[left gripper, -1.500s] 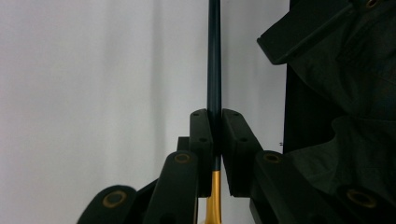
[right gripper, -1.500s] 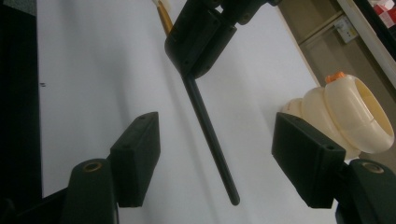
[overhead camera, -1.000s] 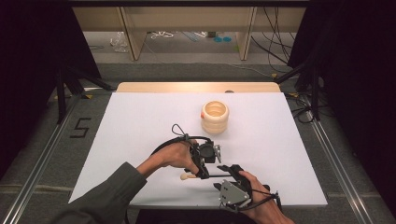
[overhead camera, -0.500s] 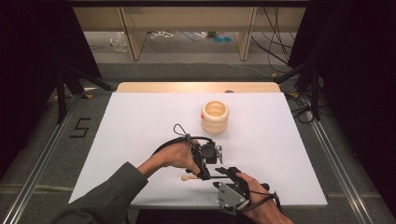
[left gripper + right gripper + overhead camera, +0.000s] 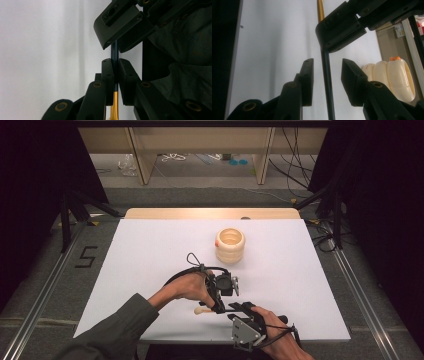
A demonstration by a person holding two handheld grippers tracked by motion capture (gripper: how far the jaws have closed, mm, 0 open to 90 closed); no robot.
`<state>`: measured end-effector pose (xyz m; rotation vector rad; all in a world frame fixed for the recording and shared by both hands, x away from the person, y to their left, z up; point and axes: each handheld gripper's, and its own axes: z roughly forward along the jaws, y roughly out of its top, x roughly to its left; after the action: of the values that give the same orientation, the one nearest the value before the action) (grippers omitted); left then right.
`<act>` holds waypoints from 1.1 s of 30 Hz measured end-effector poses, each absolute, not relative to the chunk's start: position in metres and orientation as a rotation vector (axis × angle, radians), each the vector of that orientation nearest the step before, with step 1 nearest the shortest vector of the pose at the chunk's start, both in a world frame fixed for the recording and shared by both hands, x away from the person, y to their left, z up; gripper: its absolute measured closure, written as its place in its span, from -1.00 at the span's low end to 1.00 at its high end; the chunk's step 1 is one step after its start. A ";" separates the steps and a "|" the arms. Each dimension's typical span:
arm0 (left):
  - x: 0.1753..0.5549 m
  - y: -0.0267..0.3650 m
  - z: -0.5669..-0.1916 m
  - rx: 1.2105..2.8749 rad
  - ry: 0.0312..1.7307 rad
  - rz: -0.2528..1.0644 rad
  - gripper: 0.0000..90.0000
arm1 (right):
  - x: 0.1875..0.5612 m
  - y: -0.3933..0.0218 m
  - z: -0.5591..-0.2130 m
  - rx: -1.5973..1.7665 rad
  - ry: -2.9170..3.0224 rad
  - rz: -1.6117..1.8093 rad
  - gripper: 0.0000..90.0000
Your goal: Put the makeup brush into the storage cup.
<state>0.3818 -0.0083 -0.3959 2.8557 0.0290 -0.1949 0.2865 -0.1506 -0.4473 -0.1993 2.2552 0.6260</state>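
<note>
Gripping a thin rod with a dark blue-black shaft and a gold section [image 5: 115, 65], the left gripper [image 5: 223, 296] had its two black jaws pressed tight against the shaft in the left gripper view, with the gold part running down between the jaw arms toward the bottom edge. In the high view that gripper sat over the near middle of the white table top [image 5: 150, 250], held by the person's left hand [image 5: 187, 287], and a pale rounded tip of the rod [image 5: 199, 310] showed just to its left on the table.

The right gripper [image 5: 239, 307], with a grey plate on top, lay just beside and nearer the table's front edge, held by the right hand [image 5: 277, 335]. In the right gripper view its jaws stood apart on either side of the dark shaft [image 5: 327, 82], with clear gaps on both sides and no contact visible. Beyond them the left gripper's jaws clamped the same rod, the gold end rising past them.

A cream ribbed ring-shaped cup with a small orange knob on its rim [image 5: 230, 245] stood upright farther back on the table, well apart from both grippers.
</note>
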 end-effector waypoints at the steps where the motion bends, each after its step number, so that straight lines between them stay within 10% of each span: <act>1: 0.382 -0.008 -0.396 2.859 0.032 -0.200 0.85 | 0.288 -0.150 -0.447 -0.233 2.271 0.624 0.48; 33: 0.380 -0.015 -0.396 2.874 0.026 -0.216 0.85 | 0.287 -0.146 -0.449 -0.233 2.285 0.582 0.77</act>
<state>0.3804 -0.0152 -0.3963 2.8743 0.0257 -0.2165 0.2866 -0.1464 -0.4493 -0.2326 2.2847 0.5825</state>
